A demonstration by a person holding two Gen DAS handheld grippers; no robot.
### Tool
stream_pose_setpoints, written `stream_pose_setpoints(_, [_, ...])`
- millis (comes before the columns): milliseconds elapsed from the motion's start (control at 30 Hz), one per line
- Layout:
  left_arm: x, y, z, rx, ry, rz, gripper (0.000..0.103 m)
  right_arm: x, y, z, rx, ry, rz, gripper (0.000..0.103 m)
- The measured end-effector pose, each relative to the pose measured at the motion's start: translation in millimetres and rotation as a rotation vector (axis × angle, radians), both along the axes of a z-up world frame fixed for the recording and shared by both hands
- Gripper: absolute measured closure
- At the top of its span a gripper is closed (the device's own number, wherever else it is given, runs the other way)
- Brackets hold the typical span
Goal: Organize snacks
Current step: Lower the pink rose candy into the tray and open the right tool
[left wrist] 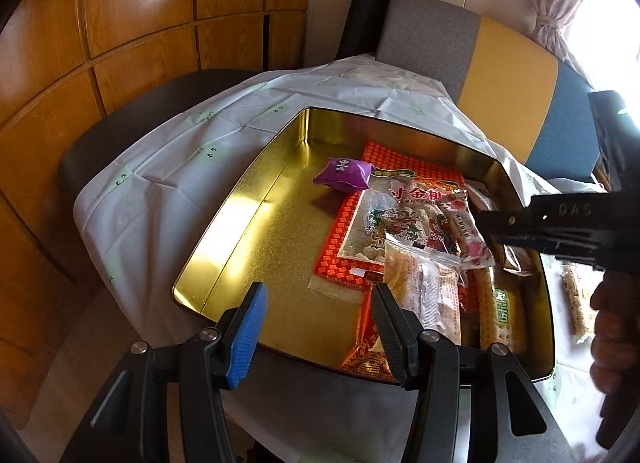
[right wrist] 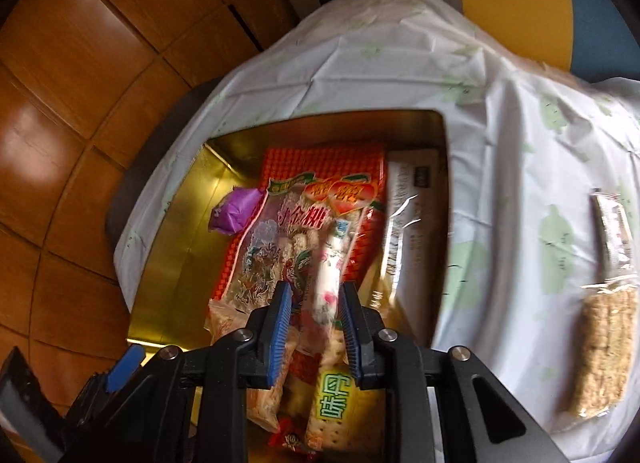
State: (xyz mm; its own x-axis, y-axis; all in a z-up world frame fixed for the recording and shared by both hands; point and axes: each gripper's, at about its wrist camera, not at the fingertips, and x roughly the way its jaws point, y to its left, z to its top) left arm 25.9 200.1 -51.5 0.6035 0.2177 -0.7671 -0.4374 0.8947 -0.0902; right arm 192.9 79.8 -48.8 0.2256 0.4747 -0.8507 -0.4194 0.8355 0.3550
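Note:
An open gold tin (left wrist: 248, 199) on the white tablecloth holds a purple candy (left wrist: 344, 174), a clear dragon-print bag (left wrist: 392, 219) on a red pack, a green-labelled cracker pack (left wrist: 502, 311) and a clear-wrapped pack (left wrist: 424, 283). A pink flowered bar (right wrist: 328, 263) lies on the bag. It sits between the fingers of my right gripper (right wrist: 316, 287), whose left pad stands a little off it. In the left wrist view that right gripper (left wrist: 486, 229) reaches in from the right. My left gripper (left wrist: 319, 289) hangs open and empty over the tin's near rim.
On the tablecloth (right wrist: 500, 183) right of the tin lie a grain bar (right wrist: 608, 347) and a clear-wrapped bar (right wrist: 612, 231). A grey, yellow and blue chair back (left wrist: 508, 75) stands behind the table. Wooden panels (left wrist: 120, 23) are at the left. A hand (left wrist: 612, 327) grips the right tool.

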Motion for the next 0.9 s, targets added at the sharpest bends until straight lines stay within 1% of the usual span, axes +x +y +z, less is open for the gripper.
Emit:
stream_pose_setpoints(133, [-0.1, -0.8, -0.4, 0.004, -0.002, -0.002, 0.048, -4.7, 2.2, -5.1, -0.02, -0.002, 0.016, 0.073])
stream_pose_setpoints(167, [-0.1, -1.5, -0.2, 0.008, -0.003, -0.004, 0.048, -6.8, -0.7, -4.8, 0.004, 0.002, 0.023, 0.073])
stream_pose_setpoints(367, [-1.1, -8.0, 2.3, 0.023, -0.01, -0.02, 0.048, -24.5, -17.5, 7.3, -0.03, -0.096, 0.023, 0.073])
stream_pose_setpoints(700, [-3.6, -19.8, 7.0, 0.043, -0.023, -0.048, 0.048, -47.5, -65.8, 19.8, -0.074, -0.202, -0.037, 0.073])
stream_pose_setpoints(900, [-3.2, -26.7, 8.1, 0.052, -0.021, -0.068, 0.048, -54.3, -102.9, 26.4, -0.1, -0.241, -0.093, 0.073])
